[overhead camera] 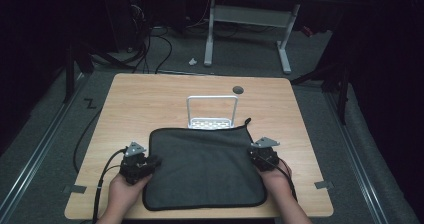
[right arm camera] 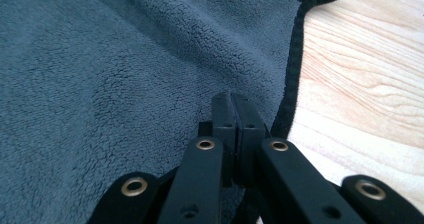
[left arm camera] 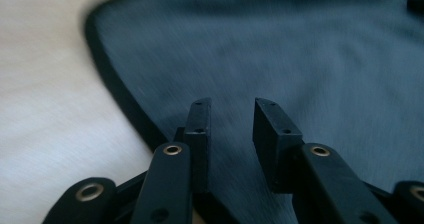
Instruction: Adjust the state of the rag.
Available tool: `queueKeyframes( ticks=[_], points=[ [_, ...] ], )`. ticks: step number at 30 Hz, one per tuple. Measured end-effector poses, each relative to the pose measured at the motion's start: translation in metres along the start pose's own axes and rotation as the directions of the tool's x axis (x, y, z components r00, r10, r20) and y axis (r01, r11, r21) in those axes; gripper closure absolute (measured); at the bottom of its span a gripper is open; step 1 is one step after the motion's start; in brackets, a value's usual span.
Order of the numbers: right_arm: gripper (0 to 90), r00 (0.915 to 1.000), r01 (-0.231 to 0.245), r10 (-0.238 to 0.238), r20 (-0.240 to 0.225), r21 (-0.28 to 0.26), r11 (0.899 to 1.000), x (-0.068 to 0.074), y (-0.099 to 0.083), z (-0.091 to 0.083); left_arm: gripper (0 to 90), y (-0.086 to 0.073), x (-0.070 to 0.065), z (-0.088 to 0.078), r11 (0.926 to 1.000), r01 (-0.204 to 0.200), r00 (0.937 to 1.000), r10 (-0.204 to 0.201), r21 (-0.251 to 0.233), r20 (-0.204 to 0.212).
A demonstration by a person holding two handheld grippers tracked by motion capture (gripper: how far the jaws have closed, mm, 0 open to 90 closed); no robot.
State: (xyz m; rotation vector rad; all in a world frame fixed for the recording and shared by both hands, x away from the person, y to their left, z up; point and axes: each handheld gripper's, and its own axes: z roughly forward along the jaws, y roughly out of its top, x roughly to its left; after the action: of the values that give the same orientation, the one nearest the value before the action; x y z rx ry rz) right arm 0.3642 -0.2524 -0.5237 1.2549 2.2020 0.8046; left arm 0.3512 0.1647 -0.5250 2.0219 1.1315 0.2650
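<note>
A dark grey fleece cloth (overhead camera: 205, 166) with a black hem lies flat on the near half of the wooden table (overhead camera: 150, 94). At the cloth's left edge, my left gripper (overhead camera: 151, 162) has its jaws apart. In the left gripper view the gripper (left arm camera: 232, 105) hovers just over the cloth (left arm camera: 280, 49), with nothing pinched between its pads. My right gripper (overhead camera: 254, 156) is at the cloth's right edge. Its jaws (right arm camera: 233, 98) are pressed together over the fleece (right arm camera: 115, 64), close to the hem (right arm camera: 295, 54). I see no fold of cloth between them.
A small white wire rack (overhead camera: 212, 113) stands upright just beyond the cloth's far edge. A round cable hole (overhead camera: 238, 90) sits in the tabletop behind it. A white desk frame (overhead camera: 250, 29) and cables are on the floor past the table.
</note>
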Motion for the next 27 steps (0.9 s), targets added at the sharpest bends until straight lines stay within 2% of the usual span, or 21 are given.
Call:
queueKeyframes(
  ticks=[5,10,15,17,20,21,25,27],
  points=[
    [90.0,1.0,0.003,-0.003,0.006,-0.008,1.0,0.002,-0.009,-0.008,70.2,-0.007,-0.004,0.0,0.9999,-0.011,0.9997,0.011,0.0,0.02],
    [90.0,1.0,-0.002,0.002,0.009,-0.007,1.0,0.0,-0.024,-0.023,70.3,-0.017,-0.015,-0.006,0.9996,-0.029,0.9978,0.029,-0.002,0.06],
    [90.0,0.9992,-0.019,0.019,0.036,-0.001,1.0,-0.007,-0.041,-0.039,70.4,-0.019,-0.029,-0.007,0.9971,-0.075,0.9952,0.074,0.01,0.063],
    [90.0,0.9982,-0.028,0.028,0.053,0.0,1.0,-0.011,-0.048,-0.045,70.3,-0.018,-0.029,-0.005,0.9973,-0.073,0.9951,0.072,0.006,0.067],
    [90.0,0.9971,-0.048,0.048,0.06,-0.004,0.999,-0.019,-0.053,-0.048,68.4,-0.014,-0.028,0.001,0.9994,-0.033,0.9958,0.033,-0.005,0.085],
    [90.0,0.9965,-0.049,0.049,0.068,-0.004,0.999,-0.021,-0.053,-0.048,66.9,-0.013,-0.031,0.003,0.9994,-0.033,0.9953,0.033,-0.008,0.091],
    [90.0,0.9917,-0.056,0.055,0.116,0.004,0.998,-0.029,-0.051,-0.045,64.1,-0.012,-0.044,0.008,0.9953,-0.096,0.992,0.096,-0.011,0.082],
    [90.0,0.9902,-0.078,0.078,0.116,-0.002,0.997,-0.032,-0.053,-0.045,63.8,-0.012,-0.046,0.009,0.9939,-0.11,0.991,0.111,-0.015,0.075]
  ],
)
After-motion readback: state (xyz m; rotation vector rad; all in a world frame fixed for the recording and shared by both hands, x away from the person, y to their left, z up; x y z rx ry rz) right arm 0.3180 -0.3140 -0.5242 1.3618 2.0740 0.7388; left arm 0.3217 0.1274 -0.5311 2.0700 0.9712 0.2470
